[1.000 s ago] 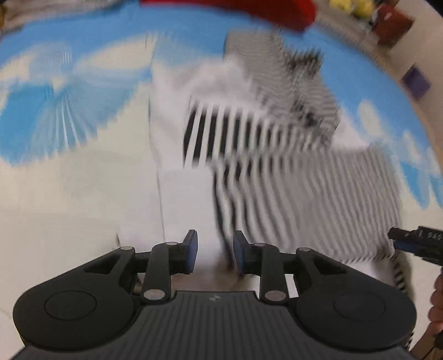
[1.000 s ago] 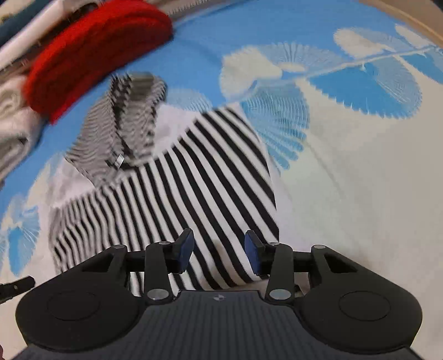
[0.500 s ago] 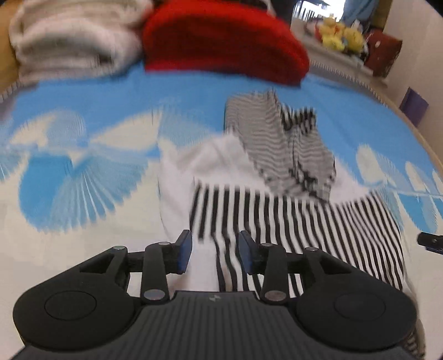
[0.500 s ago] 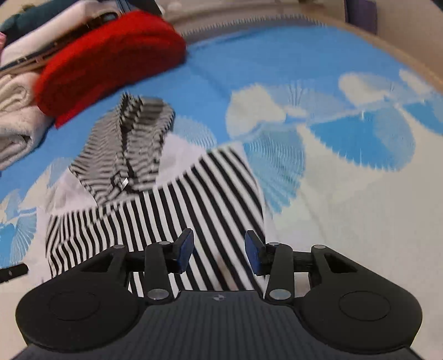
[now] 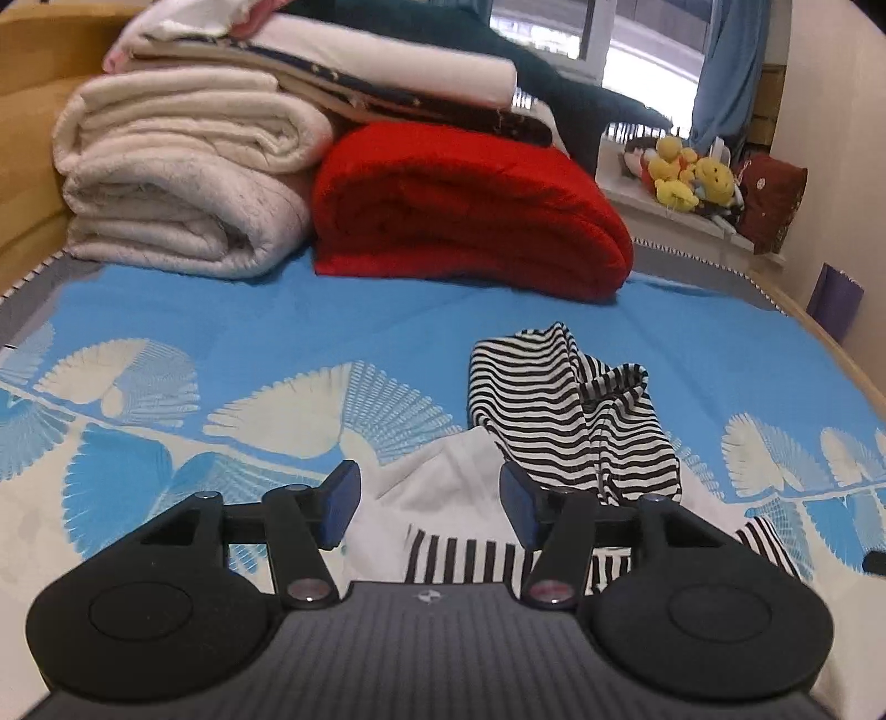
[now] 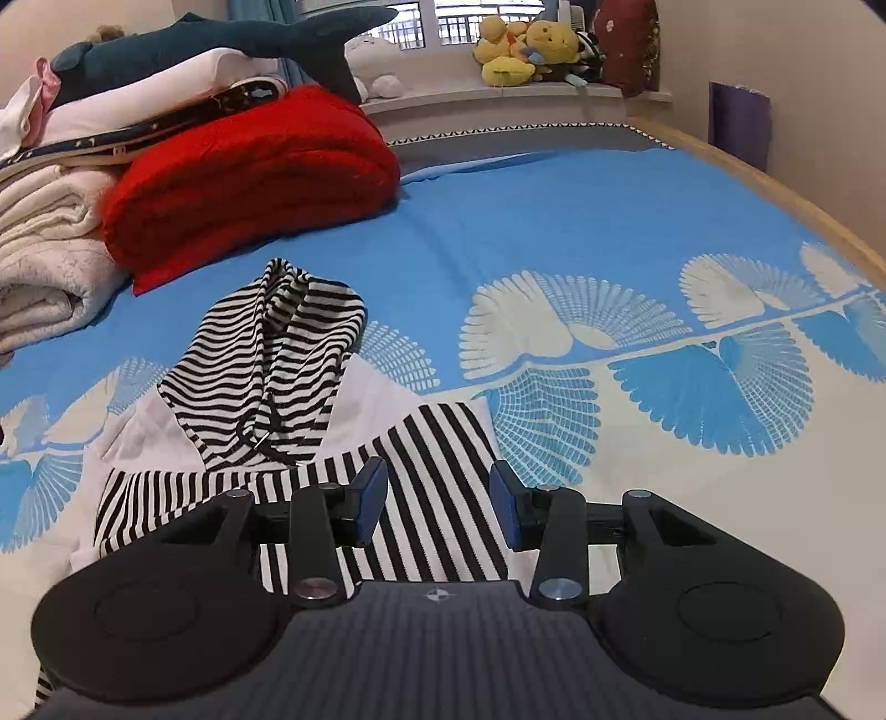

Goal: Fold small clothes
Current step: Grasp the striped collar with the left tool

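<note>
A small black-and-white striped hooded top (image 6: 437, 471) with white panels lies partly folded on the blue patterned bed sheet (image 6: 581, 232). Its striped hood (image 6: 266, 365) lies crumpled at the far end. In the left wrist view the hood (image 5: 559, 410) lies ahead to the right, with a white panel (image 5: 443, 487) between the fingers. My left gripper (image 5: 429, 507) is open and empty above the garment's near edge. My right gripper (image 6: 437, 501) is open and empty above the striped body.
Folded cream blankets (image 5: 177, 183) and a red folded blanket (image 5: 465, 216) are stacked at the head of the bed. Plush toys (image 6: 520, 50) sit on the windowsill. The wooden bed edge (image 6: 786, 194) runs along the right.
Both grippers have lifted and tilted up from looking down at the garment, so the head of the bed now shows. The left jaws have spread wider. The garment lies unmoved.
</note>
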Action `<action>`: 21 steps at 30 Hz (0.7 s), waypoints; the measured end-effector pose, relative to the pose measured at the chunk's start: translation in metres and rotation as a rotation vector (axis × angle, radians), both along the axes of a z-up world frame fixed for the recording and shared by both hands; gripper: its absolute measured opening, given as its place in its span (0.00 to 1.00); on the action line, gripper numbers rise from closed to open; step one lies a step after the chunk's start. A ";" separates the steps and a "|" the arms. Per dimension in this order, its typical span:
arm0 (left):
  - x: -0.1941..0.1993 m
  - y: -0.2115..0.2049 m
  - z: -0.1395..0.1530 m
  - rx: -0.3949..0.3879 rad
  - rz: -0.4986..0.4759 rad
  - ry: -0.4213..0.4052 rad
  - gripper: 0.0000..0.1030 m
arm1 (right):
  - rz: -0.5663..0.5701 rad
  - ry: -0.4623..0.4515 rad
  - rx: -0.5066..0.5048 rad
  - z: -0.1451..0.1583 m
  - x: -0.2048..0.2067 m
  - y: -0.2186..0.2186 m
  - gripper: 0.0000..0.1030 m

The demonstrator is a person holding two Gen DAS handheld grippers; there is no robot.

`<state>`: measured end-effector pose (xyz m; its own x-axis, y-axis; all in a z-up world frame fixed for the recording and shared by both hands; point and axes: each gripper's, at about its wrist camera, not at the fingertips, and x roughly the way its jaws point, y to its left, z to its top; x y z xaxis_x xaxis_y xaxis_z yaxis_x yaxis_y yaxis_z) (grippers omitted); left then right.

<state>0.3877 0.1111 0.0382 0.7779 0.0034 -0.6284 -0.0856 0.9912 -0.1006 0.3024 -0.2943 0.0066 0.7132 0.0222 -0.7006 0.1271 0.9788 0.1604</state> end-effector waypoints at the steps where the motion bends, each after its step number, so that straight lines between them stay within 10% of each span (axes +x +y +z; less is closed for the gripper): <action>1: 0.015 0.000 0.000 -0.010 0.004 0.012 0.39 | 0.005 0.000 0.002 0.000 0.000 0.000 0.41; 6: 0.101 -0.001 -0.010 -0.034 -0.004 0.071 0.07 | 0.003 0.030 0.009 -0.001 0.004 -0.003 0.41; 13: 0.217 -0.014 -0.037 -0.077 -0.058 0.118 0.07 | -0.002 0.063 0.013 -0.011 0.012 -0.014 0.16; 21: 0.309 -0.035 -0.085 -0.074 -0.108 0.159 0.09 | -0.011 0.104 -0.014 -0.025 0.019 -0.026 0.16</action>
